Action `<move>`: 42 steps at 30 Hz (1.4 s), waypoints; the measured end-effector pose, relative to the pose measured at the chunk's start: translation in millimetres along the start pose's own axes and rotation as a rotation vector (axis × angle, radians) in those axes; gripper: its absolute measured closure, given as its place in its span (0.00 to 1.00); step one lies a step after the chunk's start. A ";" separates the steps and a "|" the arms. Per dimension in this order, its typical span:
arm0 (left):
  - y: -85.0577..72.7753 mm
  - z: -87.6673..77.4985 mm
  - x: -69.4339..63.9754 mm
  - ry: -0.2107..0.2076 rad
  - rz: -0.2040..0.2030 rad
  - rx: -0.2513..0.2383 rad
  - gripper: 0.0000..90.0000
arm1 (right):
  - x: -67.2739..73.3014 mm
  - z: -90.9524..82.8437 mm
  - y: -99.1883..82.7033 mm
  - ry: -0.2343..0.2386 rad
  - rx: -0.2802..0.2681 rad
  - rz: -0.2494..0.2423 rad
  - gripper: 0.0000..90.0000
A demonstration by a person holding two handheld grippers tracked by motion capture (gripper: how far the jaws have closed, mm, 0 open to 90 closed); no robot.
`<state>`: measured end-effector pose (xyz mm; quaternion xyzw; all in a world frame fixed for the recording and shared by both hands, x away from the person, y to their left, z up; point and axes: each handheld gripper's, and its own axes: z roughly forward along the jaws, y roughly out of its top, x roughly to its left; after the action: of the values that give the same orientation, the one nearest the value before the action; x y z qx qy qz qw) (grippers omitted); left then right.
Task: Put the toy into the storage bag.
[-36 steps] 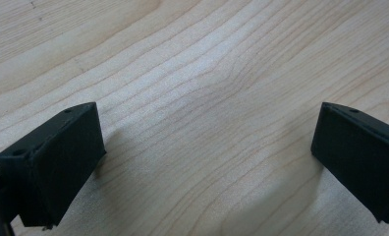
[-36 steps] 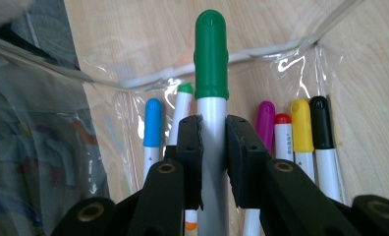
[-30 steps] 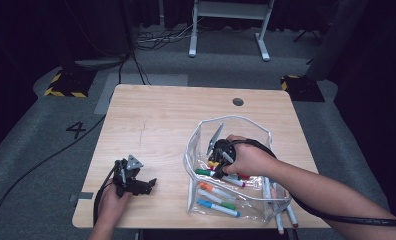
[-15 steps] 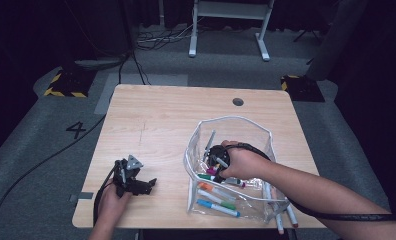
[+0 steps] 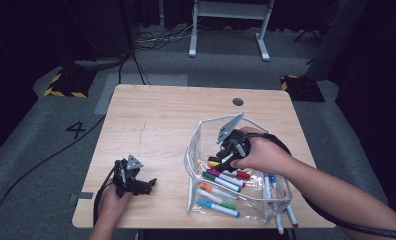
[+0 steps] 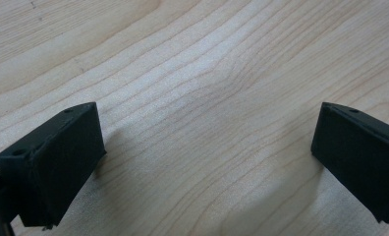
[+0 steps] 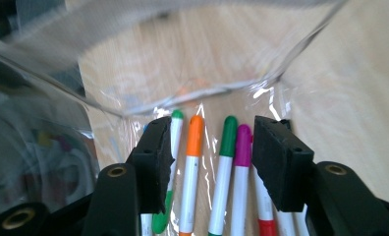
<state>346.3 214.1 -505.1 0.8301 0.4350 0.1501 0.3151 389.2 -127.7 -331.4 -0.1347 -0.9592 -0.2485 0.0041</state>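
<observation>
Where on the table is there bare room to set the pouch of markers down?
The far left half of the table is bare wood, from the left gripper to the round hole. The near right is crowded: the clear pouch, markers and the right gripper.

Colored markers [image 5: 221,187] lie side by side, flat, inside a clear plastic pouch [image 5: 196,150], apparently open-topped.

A: Past the right claw [image 5: 220,161], a round grommet [image 5: 238,101] dots the wooden table [image 5: 161,125].
B: Far left of the left claw [image 5: 148,185], a painted 4 [image 5: 77,130] marks the grey floor [image 5: 31,175].
</observation>
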 end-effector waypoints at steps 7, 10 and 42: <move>0.0 0.0 0.0 -0.001 0.001 0.000 0.00 | 3.3 -55.1 -12.1 -0.054 -0.136 0.011 0.53; 0.0 0.0 0.0 0.000 0.000 0.000 0.00 | 2.5 -75.8 -23.6 -0.080 -0.175 0.035 0.53; 0.1 0.3 -0.1 -0.002 -0.004 -0.001 0.00 | -4.4 -112.3 -214.1 -0.246 -0.239 0.353 0.51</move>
<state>346.5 213.8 -505.3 0.8291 0.4363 0.1491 0.3162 331.1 -362.4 -335.1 -0.3291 -0.8778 -0.3375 -0.0851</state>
